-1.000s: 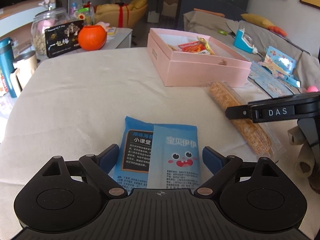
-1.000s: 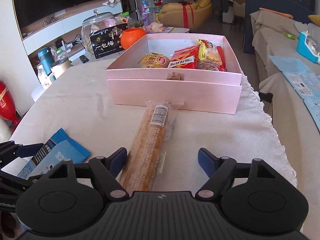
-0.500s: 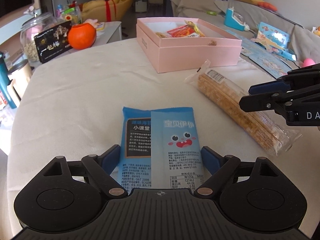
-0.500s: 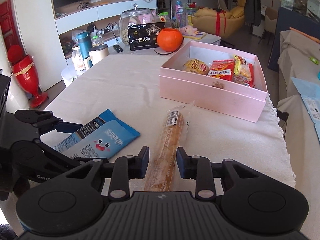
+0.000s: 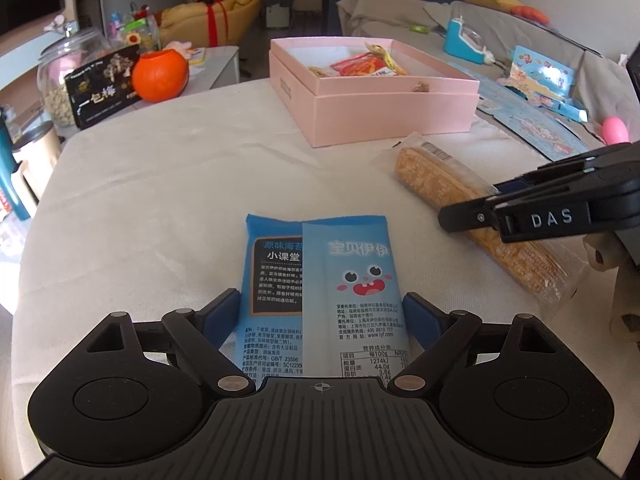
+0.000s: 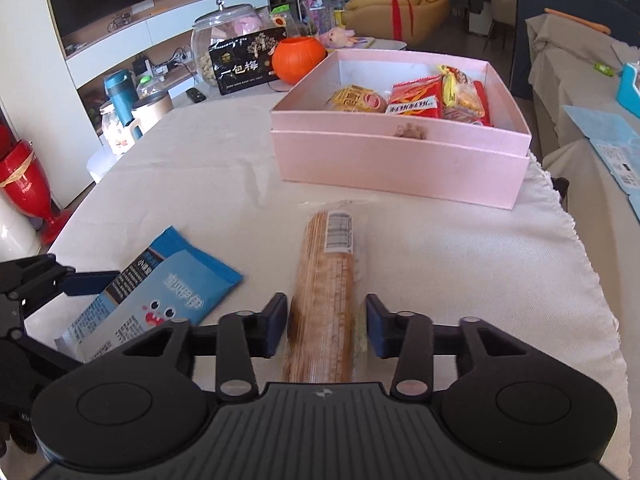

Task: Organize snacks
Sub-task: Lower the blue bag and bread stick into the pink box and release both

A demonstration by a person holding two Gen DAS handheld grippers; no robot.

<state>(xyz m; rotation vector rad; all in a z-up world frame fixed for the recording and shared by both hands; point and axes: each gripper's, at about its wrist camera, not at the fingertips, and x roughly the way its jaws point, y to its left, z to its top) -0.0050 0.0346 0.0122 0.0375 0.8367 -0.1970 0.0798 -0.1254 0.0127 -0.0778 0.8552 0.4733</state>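
A blue seaweed snack packet [image 5: 320,276] lies flat on the white tablecloth between the fingers of my left gripper [image 5: 322,312], which is open and flanks its two long edges. To its right lies a long clear-wrapped cracker roll [image 5: 436,180] [image 6: 324,280]. My right gripper [image 6: 326,320] [image 5: 472,204] has its pads against the roll's sides, and its jaws are opening slightly. The roll still rests on the cloth. Behind stands an open pink box [image 6: 400,164] [image 5: 392,120] holding several red and yellow snack bags [image 6: 416,100].
Beyond the table's back left edge are an orange pumpkin pot [image 5: 160,76], a black gift box [image 5: 104,88] and a glass jar [image 6: 224,40]. A sofa with blue papers [image 5: 536,124] runs along the right. A red vase [image 6: 24,184] stands on the floor at left.
The right jaws went from wide open to closed around the cracker roll, then widened a little, and that view swung sideways. The left gripper stayed over the blue packet.
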